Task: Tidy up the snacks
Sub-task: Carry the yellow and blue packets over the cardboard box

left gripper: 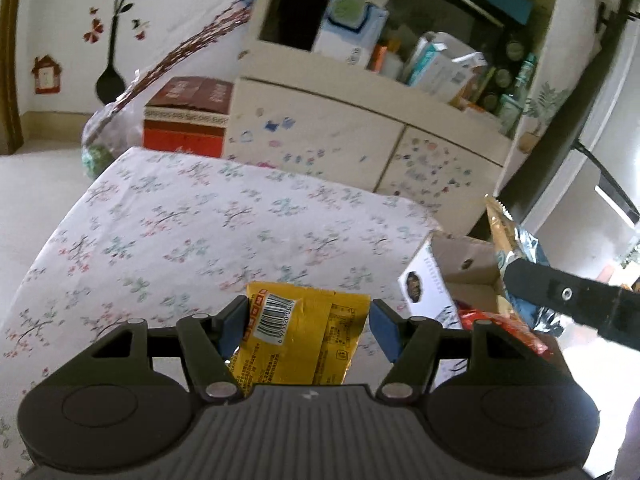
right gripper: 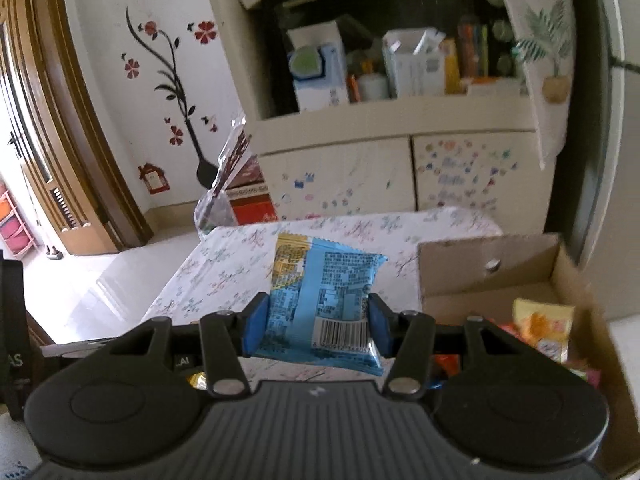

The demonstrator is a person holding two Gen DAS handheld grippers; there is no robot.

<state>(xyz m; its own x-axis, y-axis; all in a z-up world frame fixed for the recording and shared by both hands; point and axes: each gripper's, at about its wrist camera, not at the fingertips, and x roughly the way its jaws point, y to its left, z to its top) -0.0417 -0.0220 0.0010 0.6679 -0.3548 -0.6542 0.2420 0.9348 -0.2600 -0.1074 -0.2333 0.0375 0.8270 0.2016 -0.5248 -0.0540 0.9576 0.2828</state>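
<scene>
Meanwhile right claw (right gripper: 316, 326) pinches blue packet (right gripper: 320, 304); left claw (left gripper: 306, 326) gapes around yellow packet (left gripper: 296, 340)

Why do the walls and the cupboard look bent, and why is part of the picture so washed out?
Left wrist view: the fisheye lens tilts and curves the cupboard, its shelves are blurred, yet the yellow packet in the left tool shows a sharp barcode. Right wrist view: the door frame bows, daylight bleaches the floor white, and the blue packet in the right tool stays crisp.

Yellow packet (left gripper: 298, 336) between left blue pads (left gripper: 232, 328), light-blue packet (right gripper: 320, 312) between right blue pads (right gripper: 255, 330), white floral tablecloth (left gripper: 180, 220) beyond, brown cardboard box (right gripper: 480, 280) right.
</scene>
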